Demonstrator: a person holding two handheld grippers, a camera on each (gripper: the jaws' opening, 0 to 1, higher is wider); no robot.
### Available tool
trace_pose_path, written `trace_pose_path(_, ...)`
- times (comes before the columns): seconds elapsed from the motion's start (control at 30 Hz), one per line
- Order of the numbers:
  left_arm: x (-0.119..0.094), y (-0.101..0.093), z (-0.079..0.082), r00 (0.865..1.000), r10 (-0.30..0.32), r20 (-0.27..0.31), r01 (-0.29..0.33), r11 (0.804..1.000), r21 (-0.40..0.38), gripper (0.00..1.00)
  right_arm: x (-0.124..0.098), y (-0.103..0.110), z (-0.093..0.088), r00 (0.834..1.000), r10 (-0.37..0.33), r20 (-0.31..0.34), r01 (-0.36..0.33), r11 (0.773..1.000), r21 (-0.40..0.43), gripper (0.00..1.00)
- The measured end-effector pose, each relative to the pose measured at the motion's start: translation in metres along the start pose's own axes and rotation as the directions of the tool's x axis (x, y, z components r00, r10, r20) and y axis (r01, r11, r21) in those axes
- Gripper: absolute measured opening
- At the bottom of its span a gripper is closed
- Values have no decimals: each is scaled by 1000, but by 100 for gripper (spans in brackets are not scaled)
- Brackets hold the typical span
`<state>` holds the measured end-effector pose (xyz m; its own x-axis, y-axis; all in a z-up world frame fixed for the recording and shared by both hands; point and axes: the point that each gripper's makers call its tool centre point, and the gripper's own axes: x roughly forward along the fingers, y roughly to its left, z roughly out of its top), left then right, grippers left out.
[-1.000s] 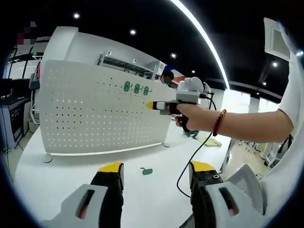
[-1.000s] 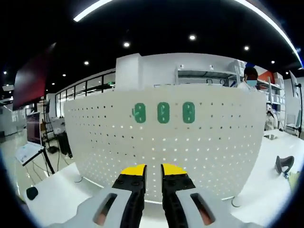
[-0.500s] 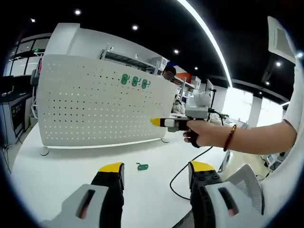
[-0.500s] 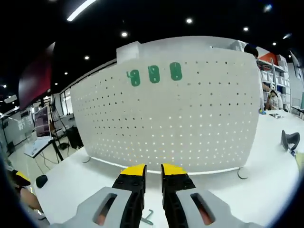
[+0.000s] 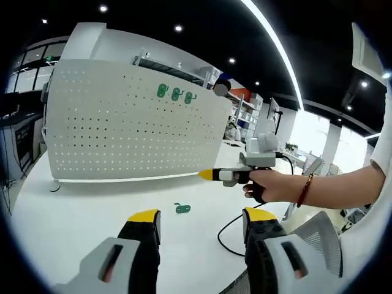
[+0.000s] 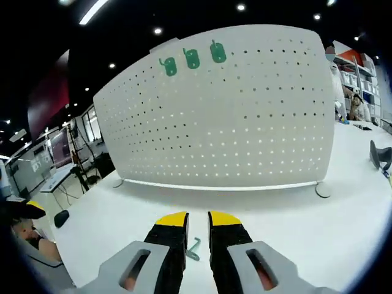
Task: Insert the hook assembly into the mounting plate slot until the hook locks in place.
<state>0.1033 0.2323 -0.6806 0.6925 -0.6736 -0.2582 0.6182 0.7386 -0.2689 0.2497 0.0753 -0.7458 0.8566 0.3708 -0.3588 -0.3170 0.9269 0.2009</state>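
Here, a white perforated mounting plate (image 5: 131, 125) stands upright on small feet on the white counter (image 5: 73, 214), and three green hooks (image 5: 175, 94) hang in a row near its top edge; in the right gripper view the same plate (image 6: 245, 116) curves across the upper half, with the three hooks (image 6: 192, 59) at upper left. A fourth green hook (image 5: 181, 209) lies loose on the counter in front of the plate, well apart from it; in the right gripper view this loose hook (image 6: 193, 249) sits just beyond the jaw tips, seen through the gap between them, and whether it touches them cannot be told. The left gripper (image 5: 202, 220) hangs over the counter with its yellow-tipped jaws spread wide and nothing between them. The right gripper (image 6: 191, 220) has its jaws drawn close, a narrow slit left between the yellow tips, holding nothing; in the left gripper view that gripper (image 5: 208, 175) comes in from the right, gripped by a hand (image 5: 269, 185) with a bead bracelet at the wrist, pointing toward the plate above the loose hook. A black cable (image 5: 236, 228) loops across the counter below that hand. A dark object (image 6: 381, 156) rests on the counter far right of the plate, and shelving (image 5: 174, 64) rises behind it.
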Motion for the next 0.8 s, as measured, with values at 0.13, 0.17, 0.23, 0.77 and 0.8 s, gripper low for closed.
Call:
trace_pose_path(0.13,0,1,-4,1000,8,-12,-8,1000,-7,55,3,3,-18,999,25,-47,-25,1000,3,13)
trace_pose_path(0.17,0,1,-5,1000,10,-15,-10,1000,-9,55,4,4,-25,997,36,-63,-36,999,-2,13)
trace_pose_path(0.23,-1,2,-5,1000,13,-15,-13,1000,-14,55,5,6,-34,994,54,-92,-54,999,9,13)
trace_pose_path(0.77,1,9,-14,997,54,-48,-56,998,-29,55,23,17,-80,961,172,-215,-184,982,-34,19)
trace_pose_path(0.8,2,9,-15,997,55,-52,-57,998,-31,55,25,17,-82,958,173,-227,-186,982,-36,20)
